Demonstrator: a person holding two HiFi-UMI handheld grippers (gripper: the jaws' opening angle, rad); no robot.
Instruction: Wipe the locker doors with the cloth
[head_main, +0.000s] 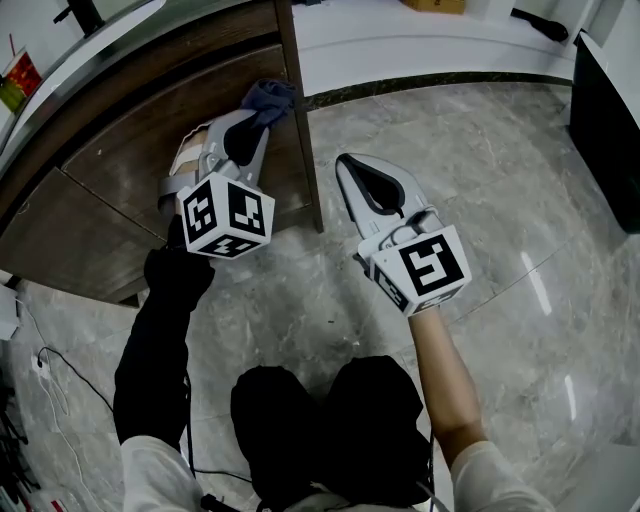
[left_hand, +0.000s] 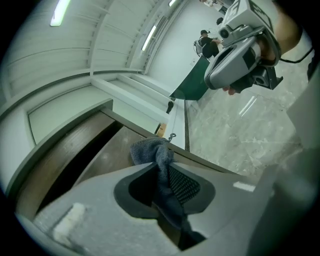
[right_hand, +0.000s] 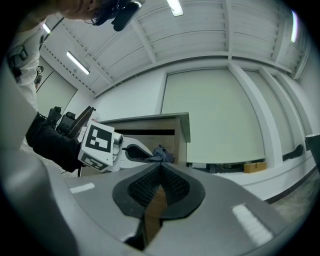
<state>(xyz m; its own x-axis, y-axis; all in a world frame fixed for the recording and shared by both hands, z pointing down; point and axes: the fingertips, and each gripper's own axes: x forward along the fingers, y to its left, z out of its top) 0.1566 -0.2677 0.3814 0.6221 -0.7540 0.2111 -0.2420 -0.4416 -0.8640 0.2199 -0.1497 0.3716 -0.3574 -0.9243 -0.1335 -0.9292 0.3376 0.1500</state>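
A: So where's the cloth (head_main: 268, 100)?

B: Pinched in the left gripper (head_main: 258, 122), whose jaws are closed down on it. In the head view it's a dark blue bunch sticking out past the tips, at the top right of the brown locker door (head_main: 130, 170), close to the locker's side edge.

A: Touching the wood?

B: Can't tell from above. The left gripper view shows something the head view hides: a tail of cloth runs back between the pads. The bunch itself sits in front of the door's edge.

A: And the right gripper (head_main: 350, 165)?

B: Tips together, nothing between them. It's held over the floor (head_main: 480, 180), to the right of the locker and apart from it. Only its own view shows the left gripper side-on, with the cloth up at the wooden front.

A: The room?

B: Glossy grey marbled floor tiles and white panelled walls. There are strip lights (right_hand: 77, 63) overhead and a thin cable (head_main: 60, 390) on the floor at the left.

A: Which way does the cloth run?

B: Along the left gripper's line. It points away from the person, up and slightly right in the head view.
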